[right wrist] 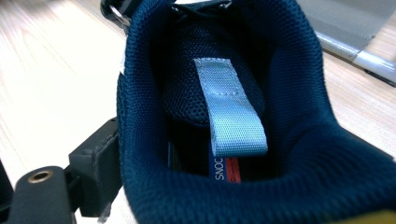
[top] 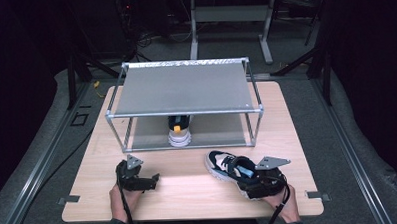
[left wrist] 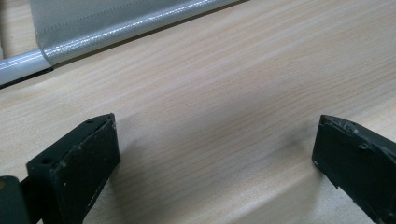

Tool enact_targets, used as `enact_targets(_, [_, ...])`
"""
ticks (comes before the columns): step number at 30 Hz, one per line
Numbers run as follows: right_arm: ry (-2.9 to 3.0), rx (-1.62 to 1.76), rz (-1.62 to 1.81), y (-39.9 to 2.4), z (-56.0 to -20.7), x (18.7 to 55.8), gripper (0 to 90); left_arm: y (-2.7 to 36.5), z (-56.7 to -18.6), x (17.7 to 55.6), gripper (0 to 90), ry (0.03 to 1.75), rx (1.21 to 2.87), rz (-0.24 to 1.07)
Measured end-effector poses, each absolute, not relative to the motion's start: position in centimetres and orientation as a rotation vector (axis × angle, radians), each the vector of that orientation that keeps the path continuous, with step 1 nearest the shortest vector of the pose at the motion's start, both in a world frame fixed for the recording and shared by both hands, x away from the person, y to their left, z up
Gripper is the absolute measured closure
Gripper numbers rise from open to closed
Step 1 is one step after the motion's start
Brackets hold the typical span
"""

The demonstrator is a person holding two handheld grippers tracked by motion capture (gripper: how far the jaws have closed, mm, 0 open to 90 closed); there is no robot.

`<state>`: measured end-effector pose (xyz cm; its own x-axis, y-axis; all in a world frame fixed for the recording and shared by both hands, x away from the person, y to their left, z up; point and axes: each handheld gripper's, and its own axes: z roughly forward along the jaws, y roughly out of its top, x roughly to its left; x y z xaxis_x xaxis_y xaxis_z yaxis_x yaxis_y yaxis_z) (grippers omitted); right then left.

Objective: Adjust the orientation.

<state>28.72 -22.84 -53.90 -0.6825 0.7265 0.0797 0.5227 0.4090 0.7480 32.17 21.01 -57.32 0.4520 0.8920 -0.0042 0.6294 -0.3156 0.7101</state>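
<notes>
A dark lab: metal rig frames (top: 231,21) behind wooden table (top: 189,192).

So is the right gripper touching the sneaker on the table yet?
Touching. In the right gripper view, the right gripper has one jaw pressed against the outside of the sneaker collar; the other jaw is hidden.

Grey shelf rack (top: 183,87), poss. second sneaker (top: 179,132) underneath

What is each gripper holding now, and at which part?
The left gripper is open over bare wood and holds nothing. The right gripper straddles the padded heel collar of the navy and white sneaker; a firm grip cannot be told.
</notes>
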Motion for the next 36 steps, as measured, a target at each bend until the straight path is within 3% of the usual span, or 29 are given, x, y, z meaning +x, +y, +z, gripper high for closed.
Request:
enact_targets(15, [2.370, 1.075, 1.121, -22.7, -54.4, 28.4, 22.3, 21.0, -57.3, 32.2, 0.5, 1.266, 2.056, 0.524])
enact_targets(36, [2.256, 1.114, 1.170, -22.5, -52.6, 27.2, 23.1, 21.0, -57.3, 32.2, 0.5, 1.266, 2.056, 0.525])
